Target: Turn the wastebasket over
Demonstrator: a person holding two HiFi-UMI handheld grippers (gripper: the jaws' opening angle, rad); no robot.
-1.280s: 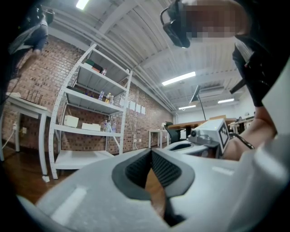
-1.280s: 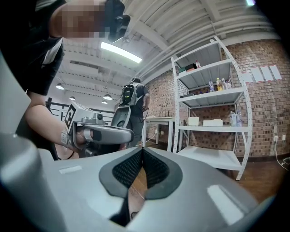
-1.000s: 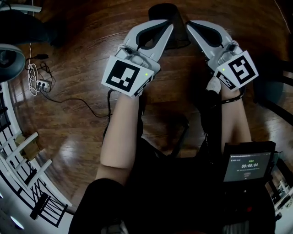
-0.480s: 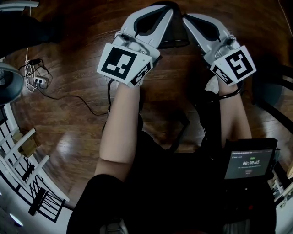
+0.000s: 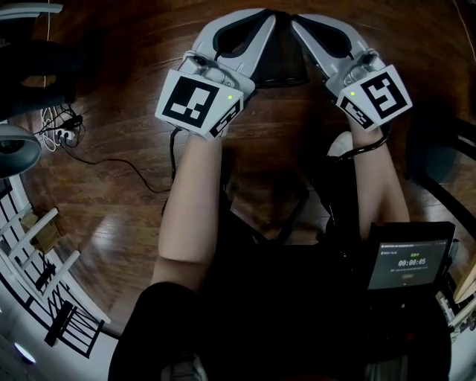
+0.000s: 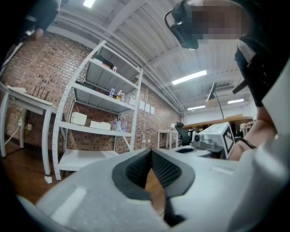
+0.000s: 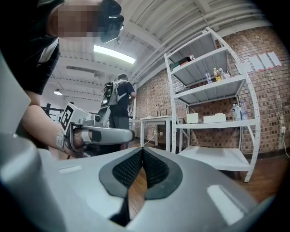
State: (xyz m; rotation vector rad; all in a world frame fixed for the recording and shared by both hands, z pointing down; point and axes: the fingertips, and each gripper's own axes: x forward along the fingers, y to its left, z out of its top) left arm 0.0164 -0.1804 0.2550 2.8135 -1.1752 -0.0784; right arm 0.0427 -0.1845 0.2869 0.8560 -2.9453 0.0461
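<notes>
My head view is dim and brown. The wood floor (image 5: 123, 249) carries soft pale glare, and the edges bow hard. Both gripper views are brighter, lit by ceiling strip lights (image 6: 189, 77) overhead. Their corners go dark, the shelves (image 7: 213, 86) curve, and whatever sits nearest the lens blurs.

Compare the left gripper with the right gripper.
In the head view, the left gripper is at the left of the wastebasket, the right gripper at its right. The left gripper's cube bears a different black-and-white pattern from the right gripper's cube. A dark strap circles the wrist behind the right gripper; none shows behind the left gripper. Both are shut on nothing and angle inward toward the wastebasket.
</notes>
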